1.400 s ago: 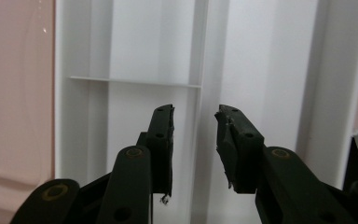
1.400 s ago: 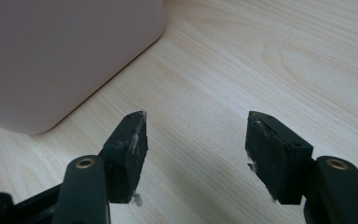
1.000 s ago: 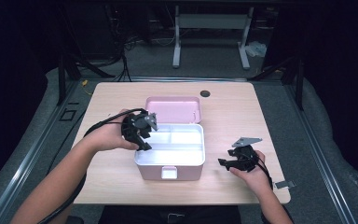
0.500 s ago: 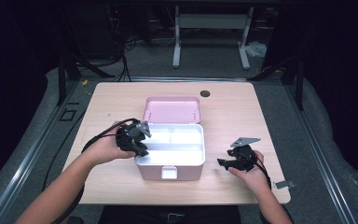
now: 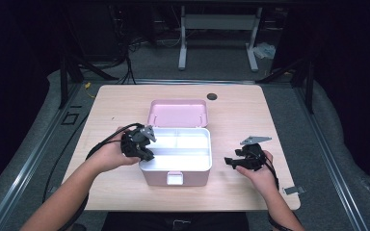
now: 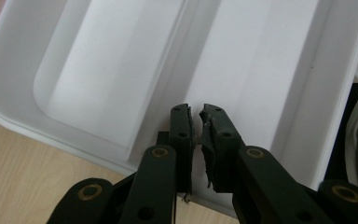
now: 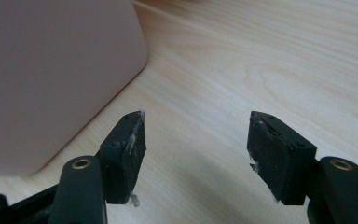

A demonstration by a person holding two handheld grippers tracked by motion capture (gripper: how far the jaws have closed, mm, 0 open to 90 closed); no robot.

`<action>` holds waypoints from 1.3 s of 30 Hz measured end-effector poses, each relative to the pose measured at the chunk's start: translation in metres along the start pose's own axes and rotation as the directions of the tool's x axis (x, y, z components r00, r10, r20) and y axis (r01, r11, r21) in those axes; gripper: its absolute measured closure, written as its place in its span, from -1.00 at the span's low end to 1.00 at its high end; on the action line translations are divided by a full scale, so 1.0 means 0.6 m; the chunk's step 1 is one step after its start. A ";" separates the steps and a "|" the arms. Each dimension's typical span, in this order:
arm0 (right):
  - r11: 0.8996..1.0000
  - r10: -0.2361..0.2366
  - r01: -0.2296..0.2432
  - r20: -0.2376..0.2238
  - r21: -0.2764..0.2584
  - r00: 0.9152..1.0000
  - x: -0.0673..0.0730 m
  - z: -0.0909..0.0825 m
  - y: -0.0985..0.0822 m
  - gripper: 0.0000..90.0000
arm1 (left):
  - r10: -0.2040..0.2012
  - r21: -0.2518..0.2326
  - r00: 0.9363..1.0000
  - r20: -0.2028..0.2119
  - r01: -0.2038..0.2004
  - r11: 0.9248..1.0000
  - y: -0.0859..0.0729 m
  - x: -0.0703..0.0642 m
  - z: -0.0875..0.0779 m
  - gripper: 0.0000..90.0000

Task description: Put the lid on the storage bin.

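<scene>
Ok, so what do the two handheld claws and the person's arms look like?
Both claws, left claw and right claw, are black, with flat black jaws joined by brass-coloured rivets. Each carries a grey three-cornered plate and trails a black cable. The pads look scuffed with whitish residue. The forearms are bare, with no sleeves visible.

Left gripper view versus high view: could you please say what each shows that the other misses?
Left gripper view: the chipped pads of the left tongs, which have just been closing, a slit apart over the ridge of the white tray; any pinch is unclear. High view: right tongs, the box's front latch, a dark disc. Shared: tray and table.
</scene>
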State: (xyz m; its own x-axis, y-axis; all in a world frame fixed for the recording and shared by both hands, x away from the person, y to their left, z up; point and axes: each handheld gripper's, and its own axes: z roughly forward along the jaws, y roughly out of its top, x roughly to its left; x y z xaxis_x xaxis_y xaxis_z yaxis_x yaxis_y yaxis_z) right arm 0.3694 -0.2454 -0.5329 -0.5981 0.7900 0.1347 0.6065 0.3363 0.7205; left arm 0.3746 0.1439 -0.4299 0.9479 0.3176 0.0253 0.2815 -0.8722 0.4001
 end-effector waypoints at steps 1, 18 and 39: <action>1.000 0.006 -0.006 0.012 -0.005 1.000 -0.002 0.000 0.010 -0.18 | -0.005 0.001 1.000 0.002 0.005 1.000 0.001 0.000 0.000 0.83; 0.999 -0.007 0.008 0.039 -0.033 0.999 -0.021 0.032 0.122 -0.18 | 0.004 0.028 1.000 -0.004 -0.004 1.000 0.007 -0.002 0.001 0.84; 0.995 0.006 0.002 0.090 -0.097 0.996 -0.029 0.084 0.272 -0.02 | 0.003 0.006 1.000 -0.005 -0.003 1.000 0.002 -0.003 0.001 0.87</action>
State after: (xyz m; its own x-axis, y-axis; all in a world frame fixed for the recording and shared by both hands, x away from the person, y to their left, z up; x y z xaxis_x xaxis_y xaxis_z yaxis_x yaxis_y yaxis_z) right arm 0.5054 -0.1786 -0.4517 -0.5449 0.8349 0.0778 0.5515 0.2869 0.7833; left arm 0.3731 0.1423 -0.4299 0.9481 0.3165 0.0314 0.2792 -0.8755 0.3945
